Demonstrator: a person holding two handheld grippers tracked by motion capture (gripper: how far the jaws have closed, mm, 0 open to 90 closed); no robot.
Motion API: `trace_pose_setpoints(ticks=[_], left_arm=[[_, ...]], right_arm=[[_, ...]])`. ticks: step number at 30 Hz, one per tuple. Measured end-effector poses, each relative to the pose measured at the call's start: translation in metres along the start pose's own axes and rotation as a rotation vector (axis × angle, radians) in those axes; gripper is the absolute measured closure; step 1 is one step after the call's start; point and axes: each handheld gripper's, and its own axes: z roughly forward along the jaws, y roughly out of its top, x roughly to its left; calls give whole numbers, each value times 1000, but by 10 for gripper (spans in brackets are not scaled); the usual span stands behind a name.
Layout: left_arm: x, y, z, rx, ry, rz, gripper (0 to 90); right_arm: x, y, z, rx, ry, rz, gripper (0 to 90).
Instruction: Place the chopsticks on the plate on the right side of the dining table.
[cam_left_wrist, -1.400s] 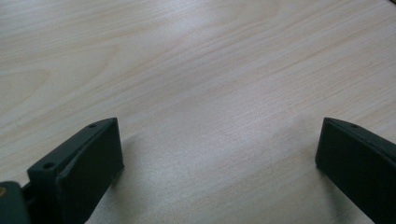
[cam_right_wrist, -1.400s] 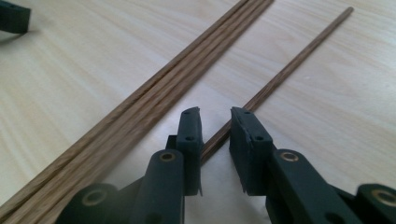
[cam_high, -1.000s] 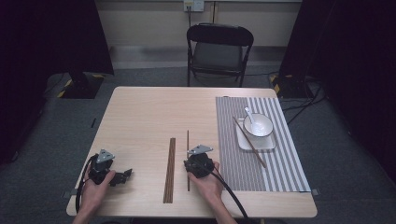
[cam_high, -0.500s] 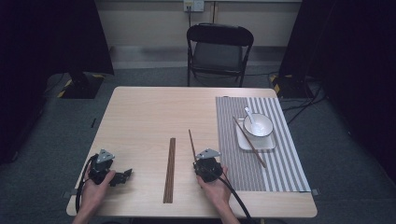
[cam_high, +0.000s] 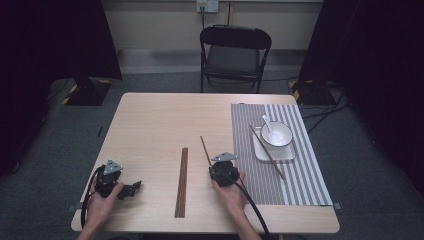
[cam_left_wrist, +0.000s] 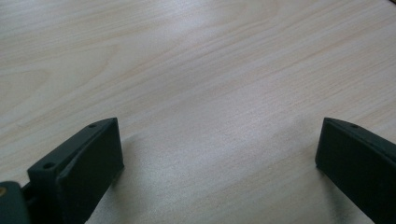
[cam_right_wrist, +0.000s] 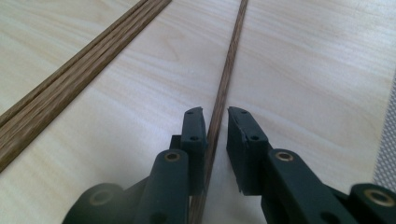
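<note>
The jaws of the right gripper (cam_right_wrist: 215, 114) stood narrowly apart around a single chopstick (cam_right_wrist: 229, 70), having just eased open a little after closing; the stick lay against the left pad, with a slim gap showing beside the other pad, so it was not firmly pinched. In the high view the right gripper (cam_high: 216, 161) sat near the front middle of the wooden surface (cam_high: 150, 125), and the chopstick (cam_high: 205, 150) ran away from it at a slant toward the far side. Just to its left lay a long wooden holder strip (cam_high: 181, 181). The jaws of the left gripper (cam_left_wrist: 219, 154) were spread wide over bare wood with nothing between them. A second chopstick (cam_high: 266, 151) rested across the white tray (cam_high: 260, 152) beside a bowl (cam_high: 276, 134) on the striped placemat (cam_high: 300, 175).
</note>
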Motion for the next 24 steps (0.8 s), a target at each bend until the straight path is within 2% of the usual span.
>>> trace_pose_setpoints(ticks=[3,13,17,24], left_arm=[[0,0,0,0,0,0,1],[0,0,0,0,0,0,1],[0,0,0,0,0,0,1],[0,0,0,0,0,0,1]], right_arm=[[-1,4,4,-1,-6,-3,836],[-3,5,4,-1,-3,31,861],[-3,7,-1,-18,0,28,861],[-12,8,-13,-29,-10,32,862]])
